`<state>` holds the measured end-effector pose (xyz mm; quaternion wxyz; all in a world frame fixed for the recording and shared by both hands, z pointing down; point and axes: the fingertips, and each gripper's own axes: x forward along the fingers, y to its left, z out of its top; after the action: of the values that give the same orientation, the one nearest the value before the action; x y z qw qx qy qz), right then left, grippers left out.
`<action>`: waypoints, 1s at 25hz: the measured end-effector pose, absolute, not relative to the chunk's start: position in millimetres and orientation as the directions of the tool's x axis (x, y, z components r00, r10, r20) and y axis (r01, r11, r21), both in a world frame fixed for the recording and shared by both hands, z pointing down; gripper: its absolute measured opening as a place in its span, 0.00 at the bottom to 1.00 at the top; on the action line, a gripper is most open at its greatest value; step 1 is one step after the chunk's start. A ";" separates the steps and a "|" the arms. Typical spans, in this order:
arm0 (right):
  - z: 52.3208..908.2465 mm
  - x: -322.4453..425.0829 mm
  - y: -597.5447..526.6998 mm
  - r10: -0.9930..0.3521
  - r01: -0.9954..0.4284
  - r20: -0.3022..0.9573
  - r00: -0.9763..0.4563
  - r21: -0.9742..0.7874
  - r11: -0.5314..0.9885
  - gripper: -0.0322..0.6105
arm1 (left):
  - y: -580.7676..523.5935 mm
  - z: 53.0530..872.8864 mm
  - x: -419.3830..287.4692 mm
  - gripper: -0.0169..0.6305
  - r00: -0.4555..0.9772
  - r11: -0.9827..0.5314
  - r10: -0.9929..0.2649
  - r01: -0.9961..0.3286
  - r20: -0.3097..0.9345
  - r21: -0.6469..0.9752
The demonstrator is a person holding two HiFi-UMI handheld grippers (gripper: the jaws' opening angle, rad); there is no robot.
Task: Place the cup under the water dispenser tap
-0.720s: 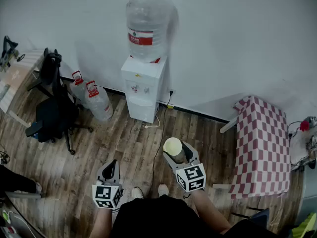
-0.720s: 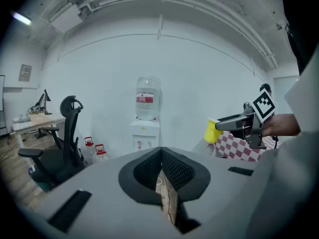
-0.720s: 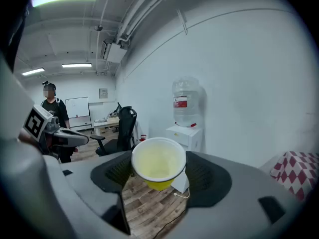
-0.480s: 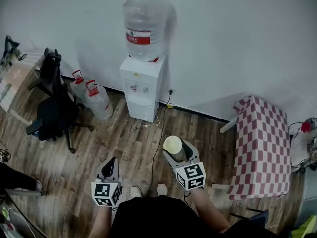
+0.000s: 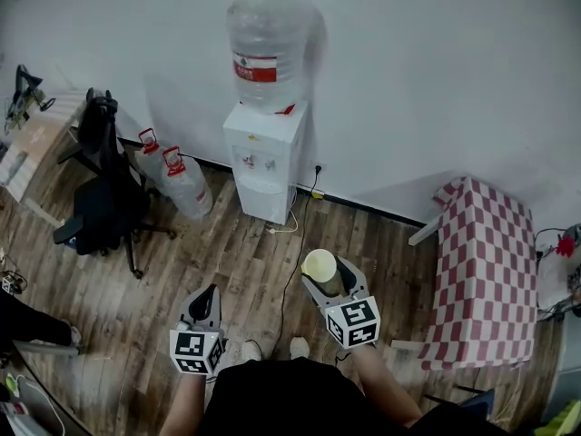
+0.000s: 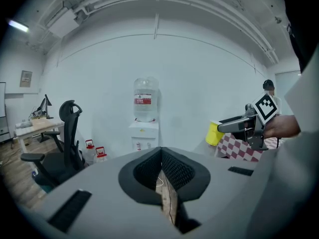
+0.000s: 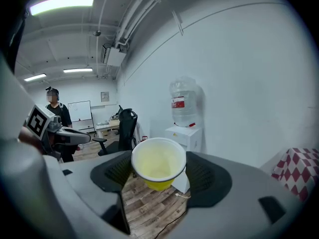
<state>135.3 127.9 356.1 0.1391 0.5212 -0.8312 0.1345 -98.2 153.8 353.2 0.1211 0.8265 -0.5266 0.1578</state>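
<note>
Nearest the body, at the bottom of the head view, both forearms reach forward side by side, each gripper angled forward and a little downward over the wooden floor (image 5: 227,262). The left gripper (image 5: 206,296) sits closer to the person than the other; its dark ribbed pads meet at the tips with nothing between them, so it is closed and empty.

The right gripper (image 5: 325,276) is held slightly further forward, its marker cube facing up toward the head camera. Its jaws stand wide and clamp the yellow cup (image 7: 158,164) from both sides, one pad against each flank just under the white rim. The cup sits at the very tip of the gripper, upright, its long axis roughly vertical and its open mouth facing up; the pale inside looks empty. From the left gripper view it shows as a yellow cup sticking out in front of the right gripper's jaws, held in the air above the floor.

Beyond the cup a dark cable (image 5: 292,271) runs over bare floor. The white water dispenser (image 5: 263,157) stands against the wall, well apart from the cup, with a large clear bottle (image 5: 270,48) on top. Left of it lean two spare bottles (image 5: 177,178) beside a black office chair (image 5: 104,198); to the right is a desk (image 5: 481,271) under a red-and-white checked cloth.
</note>
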 end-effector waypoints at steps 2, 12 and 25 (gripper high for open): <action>359.1 135.8 129.1 -0.822 -0.900 0.377 -0.427 -0.085 0.428 0.59 | 155.0 352.8 -96.2 0.05 0.392 -0.414 -0.829 -0.910 0.400 0.033; 367.9 155.4 138.9 -0.797 -0.877 0.377 -0.471 -0.106 0.468 0.59 | 167.5 355.9 -68.7 0.05 0.364 -0.392 -0.841 -0.920 0.401 0.013; 388.8 170.7 146.4 -0.744 -0.834 0.388 -0.544 -0.146 0.532 0.59 | 192.9 370.3 -37.7 0.05 0.309 -0.336 -0.844 -0.942 0.439 0.018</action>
<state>170.7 146.4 388.8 0.1405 0.4566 -0.8640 0.1590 -37.7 192.9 370.3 0.1367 0.7975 -0.5597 0.1791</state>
